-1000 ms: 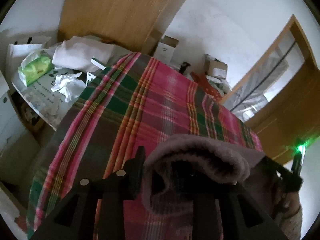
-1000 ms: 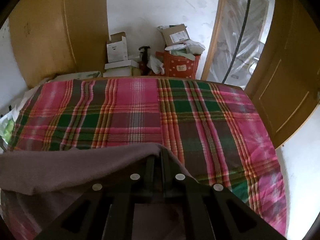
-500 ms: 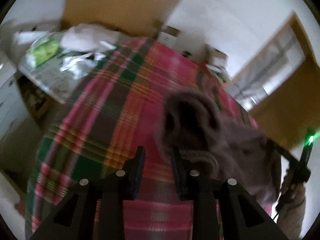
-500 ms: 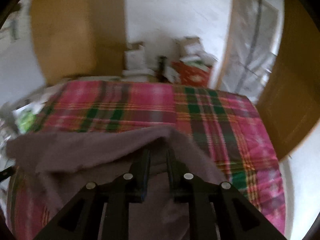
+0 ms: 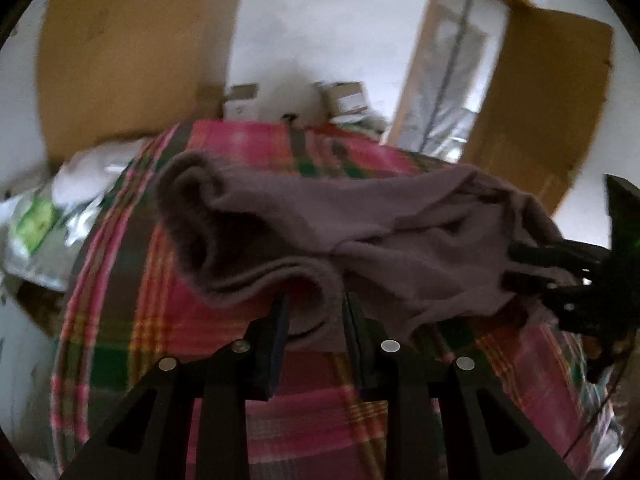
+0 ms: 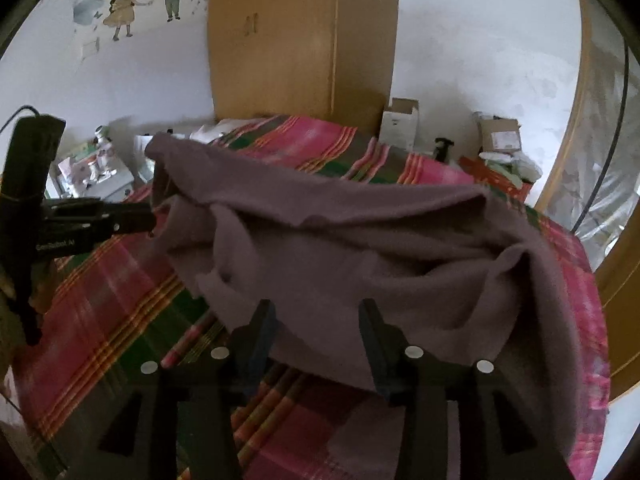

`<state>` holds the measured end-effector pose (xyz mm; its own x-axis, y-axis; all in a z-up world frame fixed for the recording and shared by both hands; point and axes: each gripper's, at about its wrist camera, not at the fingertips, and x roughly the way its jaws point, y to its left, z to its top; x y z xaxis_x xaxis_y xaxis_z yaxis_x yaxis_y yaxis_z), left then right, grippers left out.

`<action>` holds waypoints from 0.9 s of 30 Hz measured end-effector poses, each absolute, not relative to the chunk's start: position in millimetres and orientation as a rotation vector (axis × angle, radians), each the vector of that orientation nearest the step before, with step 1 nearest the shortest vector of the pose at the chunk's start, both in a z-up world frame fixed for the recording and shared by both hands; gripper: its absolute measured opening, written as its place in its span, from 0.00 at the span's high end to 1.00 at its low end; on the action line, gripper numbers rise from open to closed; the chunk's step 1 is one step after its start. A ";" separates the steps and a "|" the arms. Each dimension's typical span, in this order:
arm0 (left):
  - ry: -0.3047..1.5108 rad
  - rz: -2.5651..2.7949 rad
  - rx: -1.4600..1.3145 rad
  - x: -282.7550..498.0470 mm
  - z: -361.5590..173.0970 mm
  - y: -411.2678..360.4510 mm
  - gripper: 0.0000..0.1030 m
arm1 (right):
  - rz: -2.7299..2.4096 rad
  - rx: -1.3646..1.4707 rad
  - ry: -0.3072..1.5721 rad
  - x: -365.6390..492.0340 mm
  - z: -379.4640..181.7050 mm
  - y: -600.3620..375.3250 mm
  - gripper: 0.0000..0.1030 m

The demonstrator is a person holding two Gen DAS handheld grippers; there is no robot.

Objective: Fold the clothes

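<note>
Since a second ago you have swung the mauve garment out across the plaid bedspread and both tools have let go. Nearest you, the right gripper stands with jaws parted, cloth lying between them but unpinched; the left gripper is likewise spread, as far as the blur allows. Beyond them the garment sits rumpled on the bedspread, its far edge doubled over towards the wardrobe. No neat fold shows; flattening and folding look left.
</note>
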<state>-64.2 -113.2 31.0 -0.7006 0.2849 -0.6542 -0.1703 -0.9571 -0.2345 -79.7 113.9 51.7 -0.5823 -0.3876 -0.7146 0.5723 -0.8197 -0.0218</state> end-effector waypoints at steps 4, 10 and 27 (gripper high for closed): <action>-0.123 2.664 -1.023 -60.8 29.9 -100.4 0.73 | -2.364 1.005 0.314 -77.5 44.8 113.4 0.54; -0.097 2.678 -1.042 -65.1 21.1 -99.4 0.54 | -2.375 1.006 0.336 -74.4 39.9 110.7 0.47; -0.151 2.762 -1.143 -70.1 7.0 -136.4 0.54 | -2.389 1.005 0.491 -72.0 25.8 97.5 0.47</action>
